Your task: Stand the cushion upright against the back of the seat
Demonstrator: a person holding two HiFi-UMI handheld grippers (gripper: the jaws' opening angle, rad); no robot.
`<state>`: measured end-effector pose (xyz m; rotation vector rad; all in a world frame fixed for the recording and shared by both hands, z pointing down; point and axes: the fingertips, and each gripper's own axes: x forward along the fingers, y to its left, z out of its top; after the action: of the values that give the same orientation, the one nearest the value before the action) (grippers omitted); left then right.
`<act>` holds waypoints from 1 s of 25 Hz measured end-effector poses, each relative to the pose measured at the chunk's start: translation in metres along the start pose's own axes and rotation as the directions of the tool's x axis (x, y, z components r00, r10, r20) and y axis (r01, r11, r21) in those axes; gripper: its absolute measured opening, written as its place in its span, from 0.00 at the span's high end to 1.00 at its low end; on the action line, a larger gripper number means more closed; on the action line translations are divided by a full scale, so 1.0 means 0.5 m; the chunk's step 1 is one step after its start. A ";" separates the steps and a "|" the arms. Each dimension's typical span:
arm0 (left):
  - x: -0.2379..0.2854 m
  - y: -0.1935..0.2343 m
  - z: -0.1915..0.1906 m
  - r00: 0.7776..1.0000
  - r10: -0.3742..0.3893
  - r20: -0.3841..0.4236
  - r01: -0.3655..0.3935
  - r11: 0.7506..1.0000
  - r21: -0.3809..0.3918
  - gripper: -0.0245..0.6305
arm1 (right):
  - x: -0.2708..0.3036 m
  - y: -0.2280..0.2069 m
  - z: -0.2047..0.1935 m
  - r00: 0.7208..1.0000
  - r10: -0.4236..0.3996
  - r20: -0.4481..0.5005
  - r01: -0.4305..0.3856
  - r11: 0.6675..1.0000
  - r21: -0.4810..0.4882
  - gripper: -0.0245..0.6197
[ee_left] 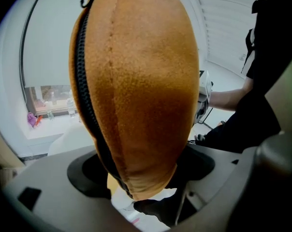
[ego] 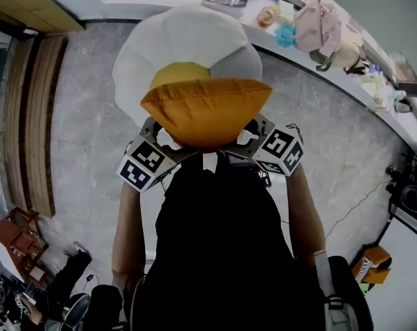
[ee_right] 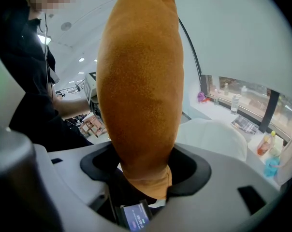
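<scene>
While both grippers held it at the middle of the head view, the orange cushion (ego: 205, 109) appeared to hang in the air in front of the white shell seat (ego: 153, 47), not yet set against its back. The left gripper (ego: 159, 135) had the cushion's lower left corner and the right gripper (ego: 253, 131) its lower right. In each gripper view the fingers (ee_right: 189, 170) were closed in on the fabric, with the corner bunched between them.

Doing this step well likely called for lowering both corners together so that the bottom edge landed level on the seat. The top could then be tipped back until it leaned on the backrest, before either grip let go. Releasing one side early could let the cushion flop or twist.

The cushion looked plump and soft, covered in a suede-like burnt orange with a stitched seam. A dark zipper (ee_left: 85, 95) ran along one edge in the left gripper view, its pull at the top.

A paler yellow patch (ego: 184, 71) showed just above the cushion in the head view. Whether it was the seat's own pad could not be told. A cluttered bench (ego: 350, 85) curved across the upper right of that frame.
</scene>
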<state>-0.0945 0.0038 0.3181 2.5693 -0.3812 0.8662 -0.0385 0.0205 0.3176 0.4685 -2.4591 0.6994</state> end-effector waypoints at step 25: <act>0.234 0.027 0.021 0.980 0.074 -0.184 -0.097 0.988 -0.117 0.33 | -0.051 -0.196 -0.140 0.989 0.108 -0.097 -0.102 0.992 0.068 0.48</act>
<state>-0.0038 -0.0277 0.3872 2.3522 -0.4796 1.0599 0.0546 -0.0145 0.3906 0.3206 -2.3865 0.8251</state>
